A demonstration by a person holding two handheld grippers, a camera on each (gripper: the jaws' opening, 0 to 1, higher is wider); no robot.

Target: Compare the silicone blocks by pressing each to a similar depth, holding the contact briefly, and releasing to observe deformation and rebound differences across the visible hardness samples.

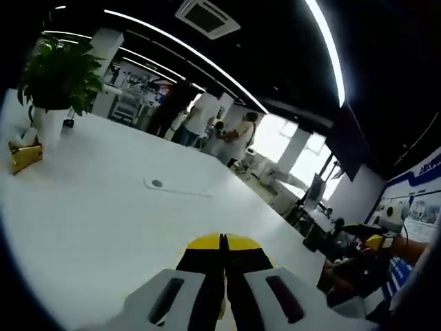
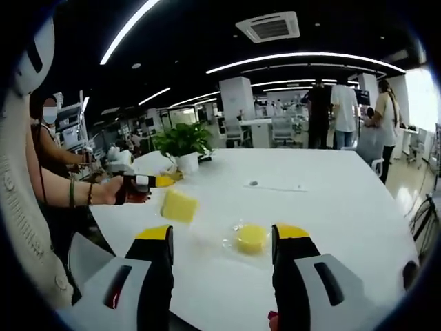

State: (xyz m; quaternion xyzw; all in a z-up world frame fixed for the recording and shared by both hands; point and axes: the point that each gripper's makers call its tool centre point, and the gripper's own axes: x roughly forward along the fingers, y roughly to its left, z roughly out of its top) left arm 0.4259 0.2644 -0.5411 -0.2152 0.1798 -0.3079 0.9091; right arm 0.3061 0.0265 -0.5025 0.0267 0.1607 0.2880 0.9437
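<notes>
Right tongs (image 2: pixel 224 238) spread wide over white table (image 2: pixel 344 207), round yellow block (image 2: pixel 251 238) between tips. Left tongs (image 1: pixel 223 243) pressed together; I see square yellow block (image 2: pixel 179 205) nr them.

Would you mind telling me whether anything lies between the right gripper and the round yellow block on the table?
Nothing visible does. The round yellow block sits on the white table just ahead of the open right gripper, framed between its jaws.

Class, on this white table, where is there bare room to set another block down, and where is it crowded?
Free: the table right of the round yellow block, past the paper. Crowded: around the square yellow block by the hand and plant.
</notes>
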